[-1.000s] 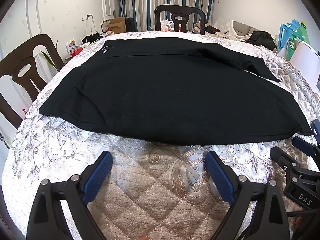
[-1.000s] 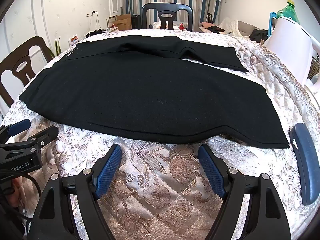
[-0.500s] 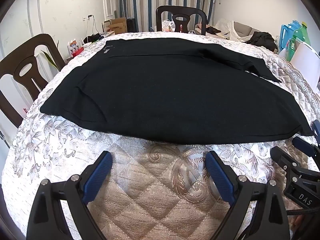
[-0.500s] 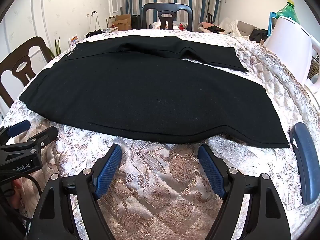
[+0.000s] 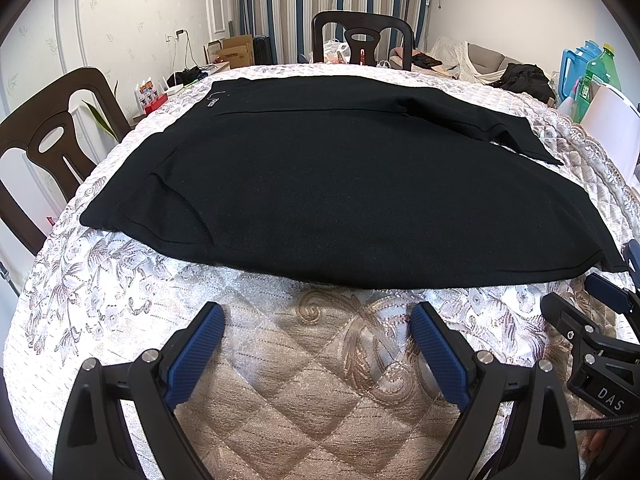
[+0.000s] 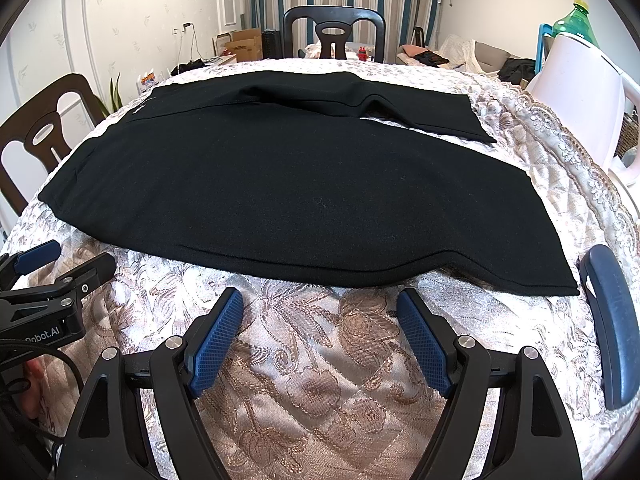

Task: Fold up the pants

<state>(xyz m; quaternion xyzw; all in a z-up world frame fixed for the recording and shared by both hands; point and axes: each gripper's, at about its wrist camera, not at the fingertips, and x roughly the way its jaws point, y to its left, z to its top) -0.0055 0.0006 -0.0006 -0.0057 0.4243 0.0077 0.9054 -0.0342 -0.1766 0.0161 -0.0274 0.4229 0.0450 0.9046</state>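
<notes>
Almost nothing has changed over the last second: between the earlier pictures and now the left wrist view shifts only slightly, and the right wrist view matches its earlier ones. Both grippers hold the same station at the near edge, so this reads as a pause before the first grasp, not as progress on a fold.

The black pants [image 5: 340, 184] lie spread flat on the worktop [image 5: 304, 380], which is covered by a quilted floral cloth. Seen from the left wrist, the waistband end lies toward 9 to 11 o'clock and the legs run toward 3 o'clock; the far leg [image 6: 420, 116] splits away at about 1 o'clock, with a sliver of cloth showing between the two legs. The near hem [image 6: 552, 280] sits at about 3 o'clock in the right wrist view.

The left gripper [image 5: 316, 340] hangs just short of the pants' near edge with its blue pads [image 5: 196, 354] wide apart and nothing between them. The right gripper [image 6: 320, 324] does the same, pads [image 6: 424, 338] spread, close to the near seam but not touching it.

My judgement is that the task is at its very start: no fold is made, no fabric lifted. The next move likely calls for each gripper to pinch the near edge, left toward the waist, right toward the hem. The fabric looks limp, so it may sag or drag unevenly if it is gripped too near the middle.
</notes>
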